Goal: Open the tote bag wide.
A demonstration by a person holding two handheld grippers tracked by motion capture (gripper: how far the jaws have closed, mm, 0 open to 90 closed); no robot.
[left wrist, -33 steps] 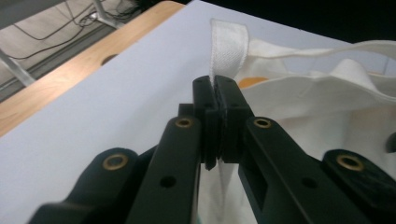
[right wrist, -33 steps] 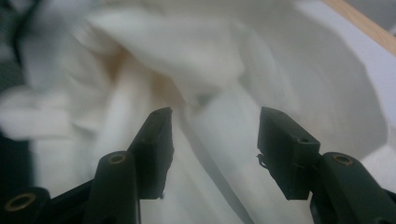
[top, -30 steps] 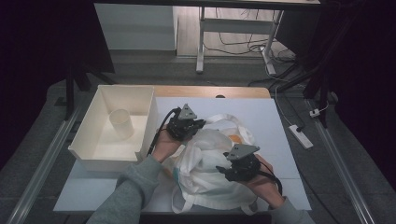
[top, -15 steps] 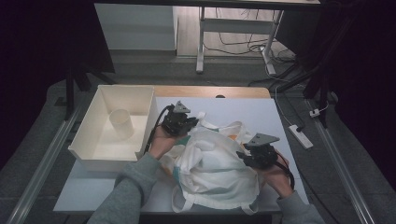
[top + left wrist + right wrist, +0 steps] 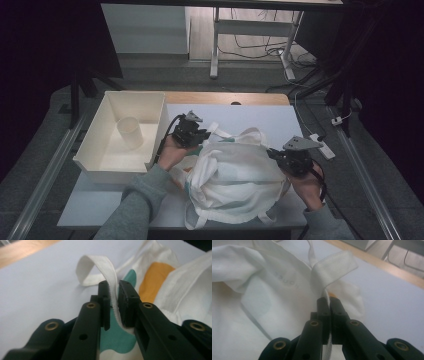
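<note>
Two grips carry the whole risk here, and the weaker one looks to be on the left. The white cloth bag lies crumpled over the middle of the desk, toward its near edge, with the open white box and the cup inside it at the left edge. If both hands pull apart, the bag could slide from one grip and collapse, or drag toward the box.

The left gripper sits at the bag's far left corner; its jaws have just been opening a little, and a strap runs between them with a small gap showing, so I judge the pads are probably no longer pressing it. The right gripper is at the bag's right edge; its jaws have just been closing and now pinch a fold of cloth by the other strap.
</note>
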